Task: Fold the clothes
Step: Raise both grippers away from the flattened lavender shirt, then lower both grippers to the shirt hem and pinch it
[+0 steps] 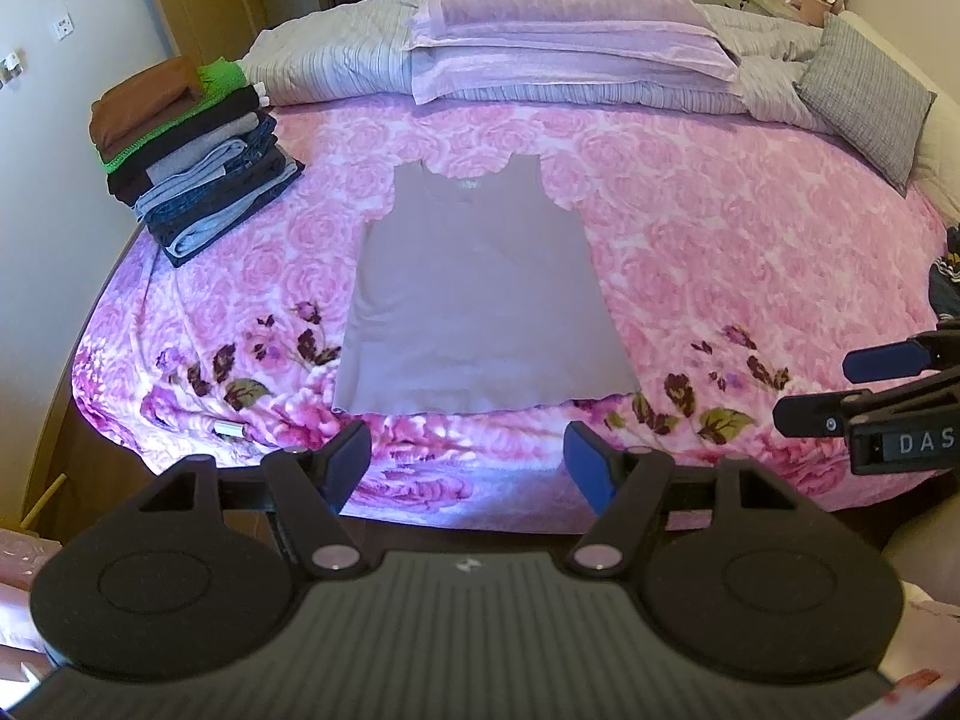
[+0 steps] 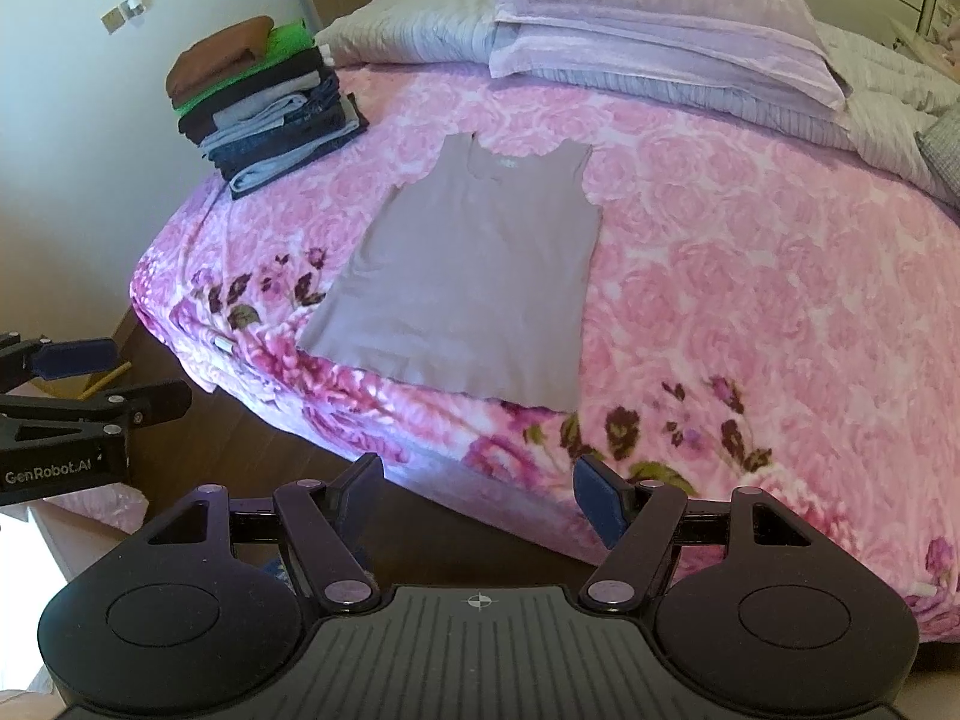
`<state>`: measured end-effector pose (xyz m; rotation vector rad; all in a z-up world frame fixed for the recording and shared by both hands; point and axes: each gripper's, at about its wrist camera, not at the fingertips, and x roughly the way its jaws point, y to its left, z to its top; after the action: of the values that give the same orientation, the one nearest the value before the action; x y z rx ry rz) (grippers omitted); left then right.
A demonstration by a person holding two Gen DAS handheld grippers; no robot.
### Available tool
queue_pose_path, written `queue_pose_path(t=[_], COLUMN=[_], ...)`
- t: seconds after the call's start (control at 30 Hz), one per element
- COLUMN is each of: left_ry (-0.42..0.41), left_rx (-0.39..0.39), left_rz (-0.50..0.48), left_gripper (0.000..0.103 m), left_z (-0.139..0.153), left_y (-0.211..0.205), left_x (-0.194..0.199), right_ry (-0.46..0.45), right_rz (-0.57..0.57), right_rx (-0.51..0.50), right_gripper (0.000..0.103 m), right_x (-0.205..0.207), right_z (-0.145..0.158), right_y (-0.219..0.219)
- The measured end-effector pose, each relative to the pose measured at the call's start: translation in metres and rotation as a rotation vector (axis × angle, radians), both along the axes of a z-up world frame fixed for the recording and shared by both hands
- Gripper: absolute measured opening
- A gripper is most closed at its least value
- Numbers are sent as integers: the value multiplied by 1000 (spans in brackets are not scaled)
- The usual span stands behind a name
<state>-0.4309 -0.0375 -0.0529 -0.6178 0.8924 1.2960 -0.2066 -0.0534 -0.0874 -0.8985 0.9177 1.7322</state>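
Mauve jersey, a sleeveless top lies spread flat on the pink floral blanket of the bed, hem along the near edge, straps pointing toward the pillows. At the bed's left far corner stands a pile of folded clothes, well apart from the top. The left gripper hovers off the near edge in front of the hem, fingers apart and empty; the right gripper hangs off the same edge further right, its fingers likewise apart with nothing between them. The top looks ready for its first fold, so I judge the sound approach is to pinch the two hem corners together, left and right, lift evenly, and carry them toward the straps. Thin cloth will likely sag and crease if one side leads.
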Motion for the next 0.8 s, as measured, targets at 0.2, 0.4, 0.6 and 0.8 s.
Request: queue_pose_path(t=[0.2,0.4,0.6,0.8], left_ry=[-6,-15,-28,-42], left_rx=[-11,-34,-38,-94], left_rz=[19,44,15,-71], left_gripper=[68,70,70,70], left_z=[-5,-18,-37,-68], left_y=[15,49,124,222], left_x=[-8,-35,-67,-89], right_ry=[12,19,17,8], right_rz=[4,-8,-55,-144], right_rx=[-11,-57,-98,-147], right_gripper=[67,67,67,67], right_x=[-1,-14,-25,-33], right_z=[-3,-18,-37,-62], right_y=[15,50,104,186])
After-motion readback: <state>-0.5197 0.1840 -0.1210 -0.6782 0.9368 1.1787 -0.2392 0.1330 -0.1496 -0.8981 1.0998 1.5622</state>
